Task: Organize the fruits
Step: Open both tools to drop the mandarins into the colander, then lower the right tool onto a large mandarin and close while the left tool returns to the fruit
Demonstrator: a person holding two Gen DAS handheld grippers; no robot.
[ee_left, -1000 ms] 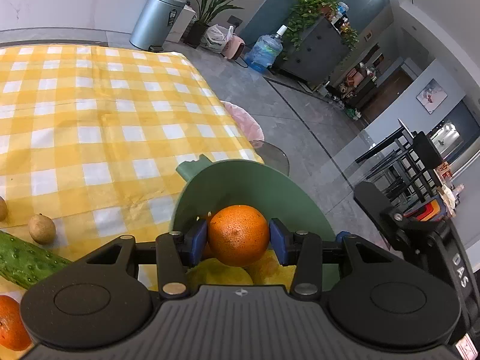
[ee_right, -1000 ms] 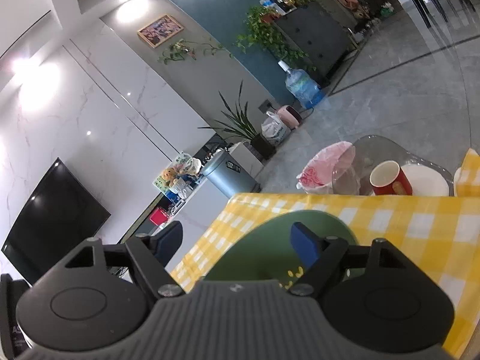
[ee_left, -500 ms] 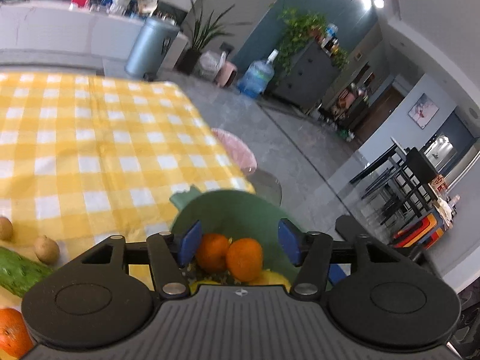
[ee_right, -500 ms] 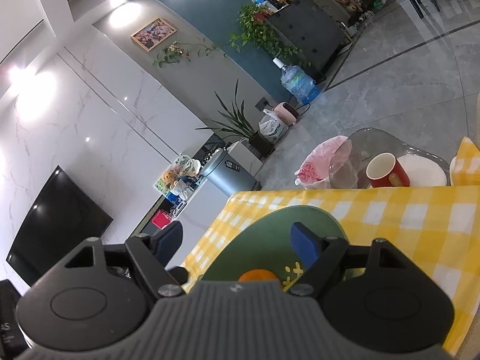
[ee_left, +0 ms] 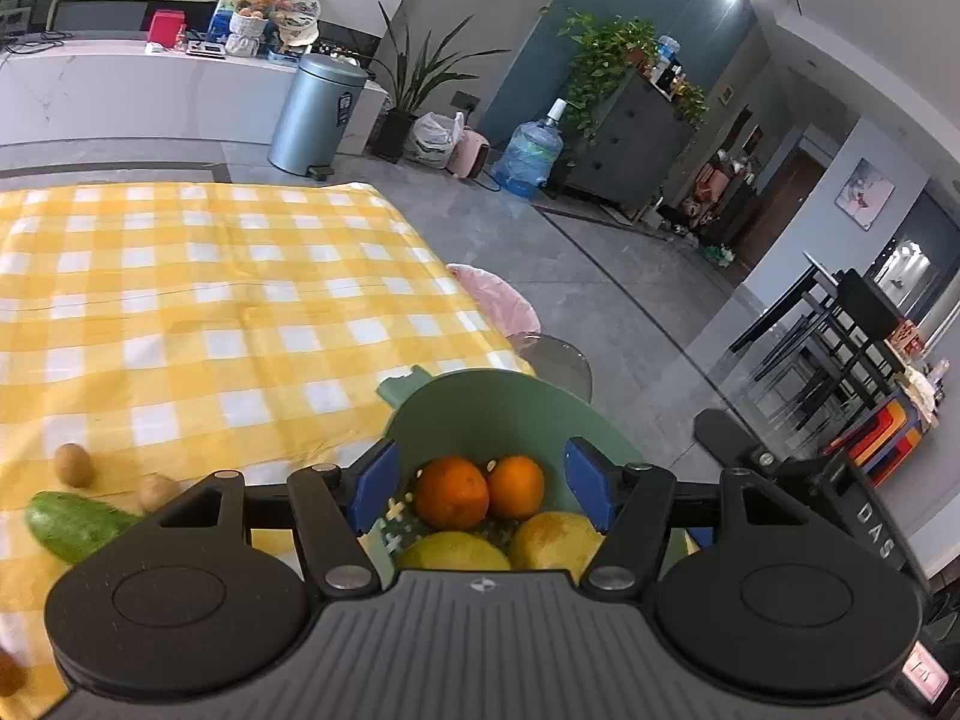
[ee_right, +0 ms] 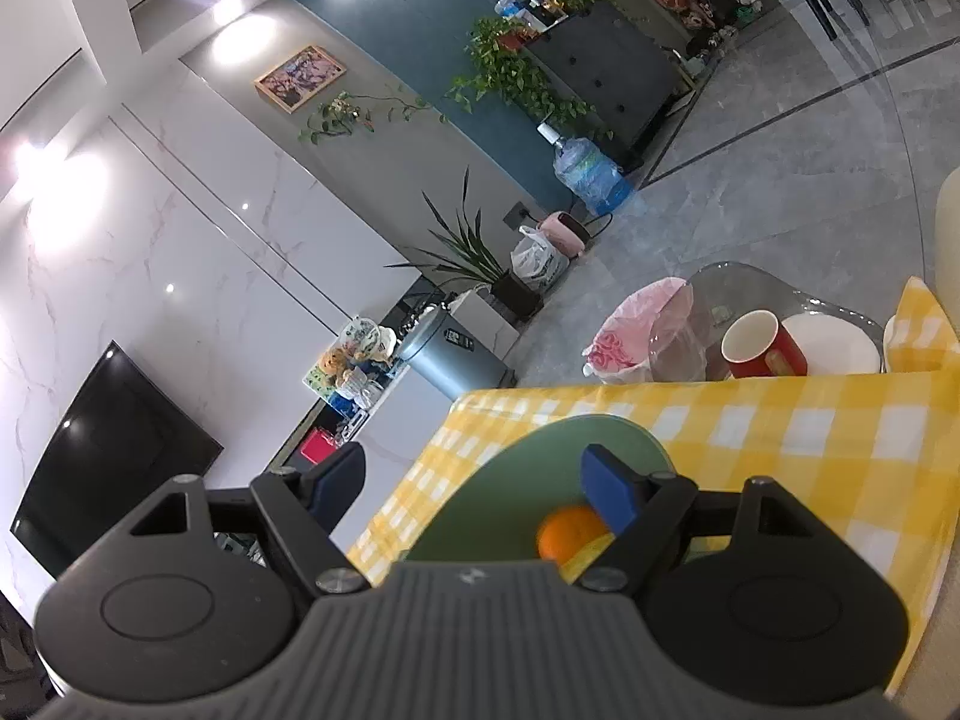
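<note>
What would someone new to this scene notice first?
Probably the green bowl at the checked tablecloth's near corner, holding two oranges and yellow fruit, with the left gripper opening above it, nothing between its pads. A cucumber lies to the left.

Bowl (ee_left: 480,414) lower centre, at tablecloth (ee_left: 198,306) edge; 2 oranges (ee_left: 451,492) inside, behind 2 larger fruits (ee_left: 558,540). Cucumber (ee_left: 72,525), 2 kiwis (ee_left: 73,465) lower left.
</note>
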